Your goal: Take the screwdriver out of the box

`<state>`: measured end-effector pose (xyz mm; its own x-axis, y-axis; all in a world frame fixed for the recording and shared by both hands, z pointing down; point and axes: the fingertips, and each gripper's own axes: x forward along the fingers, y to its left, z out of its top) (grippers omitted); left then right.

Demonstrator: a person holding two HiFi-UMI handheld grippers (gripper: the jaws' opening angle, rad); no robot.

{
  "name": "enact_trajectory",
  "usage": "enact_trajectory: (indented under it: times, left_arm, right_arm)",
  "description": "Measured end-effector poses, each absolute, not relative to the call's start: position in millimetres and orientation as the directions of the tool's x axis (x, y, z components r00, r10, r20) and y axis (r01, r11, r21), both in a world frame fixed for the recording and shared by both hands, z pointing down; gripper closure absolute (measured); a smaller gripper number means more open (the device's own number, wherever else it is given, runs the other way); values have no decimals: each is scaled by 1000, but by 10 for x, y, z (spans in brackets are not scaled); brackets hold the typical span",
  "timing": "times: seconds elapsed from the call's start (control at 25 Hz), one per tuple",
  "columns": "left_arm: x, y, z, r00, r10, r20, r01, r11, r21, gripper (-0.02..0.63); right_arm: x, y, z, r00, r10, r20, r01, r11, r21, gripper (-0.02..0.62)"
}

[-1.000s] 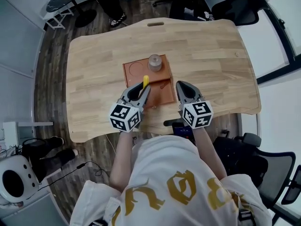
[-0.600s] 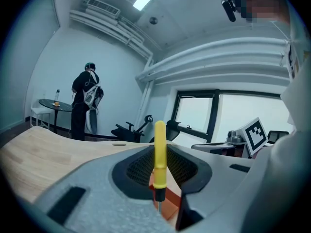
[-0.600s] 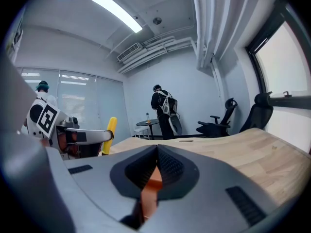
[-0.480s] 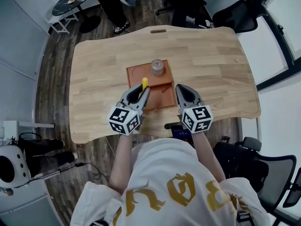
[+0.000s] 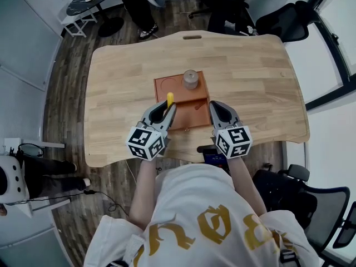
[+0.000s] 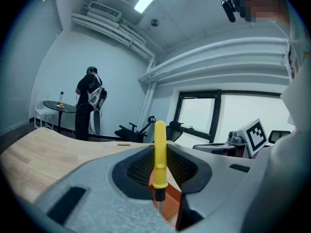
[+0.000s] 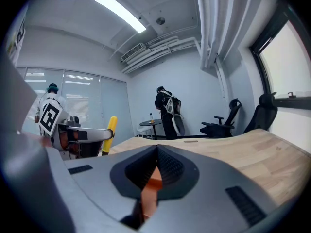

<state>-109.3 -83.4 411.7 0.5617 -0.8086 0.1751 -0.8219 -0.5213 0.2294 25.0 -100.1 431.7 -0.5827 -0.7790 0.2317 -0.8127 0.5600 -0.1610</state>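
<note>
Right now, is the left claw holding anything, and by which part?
Yes: the left gripper is shut on the screwdriver, clamping its yellow handle, whose top pokes out past the jaws.

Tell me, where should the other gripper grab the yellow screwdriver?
Probably its rounded yellow top, coming from the right. The screwdriver stands upright in the left gripper, whose jaws pinch the handle lower down, so only the top pokes out free. The right gripper is shut, so it must open first.
</note>
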Motion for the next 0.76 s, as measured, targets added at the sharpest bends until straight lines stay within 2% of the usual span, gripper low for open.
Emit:
enact_trajectory:
  times: [0.76]
  left_arm:
    - [-1134,-919,4184,583,-794,172,-805,-537,250,526]
  right_arm:
    - [234,-1066,4375,-564,-786,252,-826,545,-148,584]
